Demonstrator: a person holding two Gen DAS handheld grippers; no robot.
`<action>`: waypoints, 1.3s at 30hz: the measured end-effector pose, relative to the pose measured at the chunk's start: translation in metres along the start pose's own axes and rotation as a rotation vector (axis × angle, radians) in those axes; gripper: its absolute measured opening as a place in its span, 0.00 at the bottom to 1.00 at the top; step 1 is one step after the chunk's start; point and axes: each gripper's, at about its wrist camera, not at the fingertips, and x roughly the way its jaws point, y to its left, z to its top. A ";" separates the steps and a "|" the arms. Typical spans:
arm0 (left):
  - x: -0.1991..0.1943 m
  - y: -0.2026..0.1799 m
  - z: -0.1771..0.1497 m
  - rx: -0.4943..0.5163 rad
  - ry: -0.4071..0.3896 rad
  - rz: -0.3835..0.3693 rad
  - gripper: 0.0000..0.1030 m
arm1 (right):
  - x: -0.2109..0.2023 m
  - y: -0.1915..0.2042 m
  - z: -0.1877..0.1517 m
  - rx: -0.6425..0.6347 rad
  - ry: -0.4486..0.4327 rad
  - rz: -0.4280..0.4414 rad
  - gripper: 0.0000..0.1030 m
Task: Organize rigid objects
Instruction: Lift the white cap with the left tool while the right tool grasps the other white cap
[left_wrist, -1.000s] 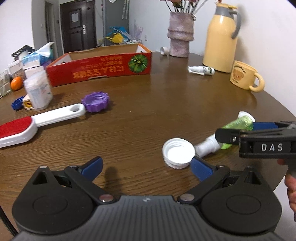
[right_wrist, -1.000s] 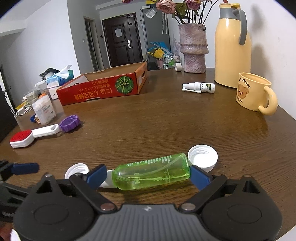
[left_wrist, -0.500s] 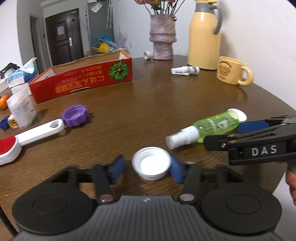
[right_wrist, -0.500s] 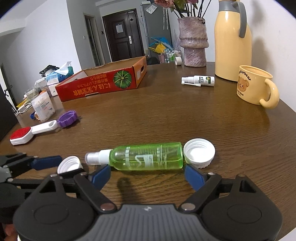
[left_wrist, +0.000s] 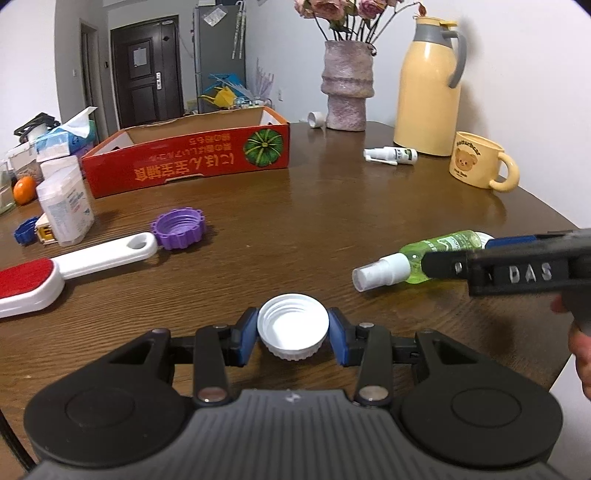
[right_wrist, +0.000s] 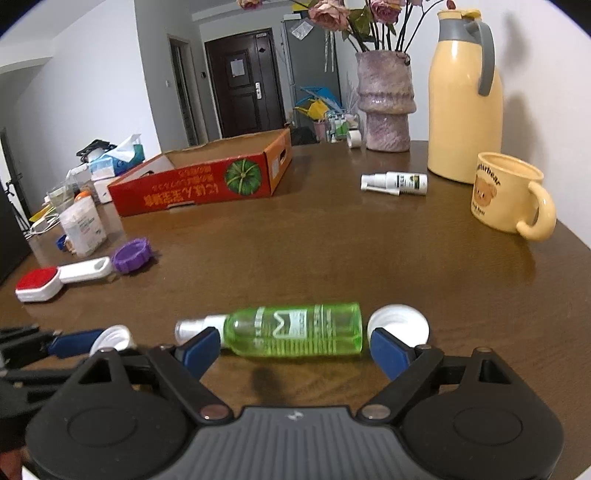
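Brush: a white brush (left_wrist: 74, 266) with a red pad lies flat on the brown table (left_wrist: 295, 206), at 9 o'clock in the left wrist view.
Purple cap: a purple cap (left_wrist: 178, 228) sits open side up, touching the end of the brush handle, at 10 o'clock.
Red box: a long red box (left_wrist: 188, 162) with a pumpkin picture sits far back at 11 o'clock. Its top is open.
Left gripper: the left gripper (left_wrist: 292, 332) is squeezed tight on a white cap (left_wrist: 293, 330). One blue pad presses each side of it. The cap faces open side up, at 6 o'clock and close to the camera.
Green bottle: a green spray bottle (right_wrist: 291, 330) lies on its side, at 6 o'clock in the right wrist view. Its white nozzle points to 9 o'clock.
Right gripper: the right gripper (right_wrist: 295, 347) is spread wide, with one blue pad by each end of the green bottle. I cannot tell if the pads touch it.
Second white cap: another white cap (right_wrist: 399, 326) sits just past the flat end of the green bottle, at 4 o'clock.
Small white bottle: a small white spray bottle (right_wrist: 397, 182) lies on its side at 1 o'clock.
Vase: a bumpy pink vase (right_wrist: 384, 101) with flowers stands at 1 o'clock, far back.
Yellow jug: a tall yellow jug (right_wrist: 465, 96) with a grey handle stands at 2 o'clock.
Mug: a yellow bear mug (right_wrist: 506, 194) stands at 3 o'clock, near the jug.
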 end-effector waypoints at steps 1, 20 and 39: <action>-0.001 0.001 0.000 -0.005 -0.002 0.003 0.40 | 0.002 0.000 0.002 -0.001 0.002 0.000 0.86; -0.013 0.014 -0.003 -0.041 -0.023 0.014 0.40 | 0.022 0.012 0.005 -0.033 0.062 -0.007 0.21; -0.022 0.030 0.002 -0.070 -0.054 0.041 0.40 | 0.028 0.014 0.034 -0.113 -0.067 -0.027 0.77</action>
